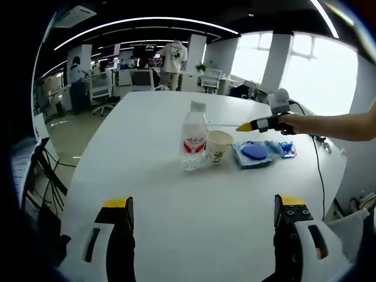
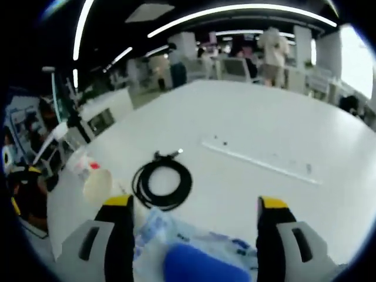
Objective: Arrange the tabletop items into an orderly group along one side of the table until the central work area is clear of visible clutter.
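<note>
Standing over a white table (image 1: 176, 200), left gripper view first: the left gripper (image 1: 203, 220) has its two yellow-tipped jaws spread wide with nothing between them, bare tabletop in the gap. Farther along the table: one clear water bottle (image 1: 194, 136), upright, red label, white cap. Just to its right, close enough that I cannot tell whether they touch, one paper cup (image 1: 218, 145), upright, with a small green print. Right of the cup: one clear plastic packet (image 1: 254, 154) lying flat, a blue rounded item showing inside. Beside it, one smaller blue-and-white wrapper (image 1: 286, 148). Above the packet, entering from the right on a person's bare forearm (image 1: 341, 126): the right gripper (image 1: 243, 127), seen side-on with its yellow tip pointed toward the cup. A black cable (image 1: 317, 170) trails off the table's right side. Office chairs and standing people are beyond.

Right gripper view: jaws wide apart, holding nothing, with the packet and its blue item (image 2: 202, 265) directly below the gap. One black cable coil (image 2: 162, 183) lies ahead of the jaws on the table. Left of the coil: the cup (image 2: 98, 184) and bottle (image 2: 82, 163), blurred, close together.
</note>
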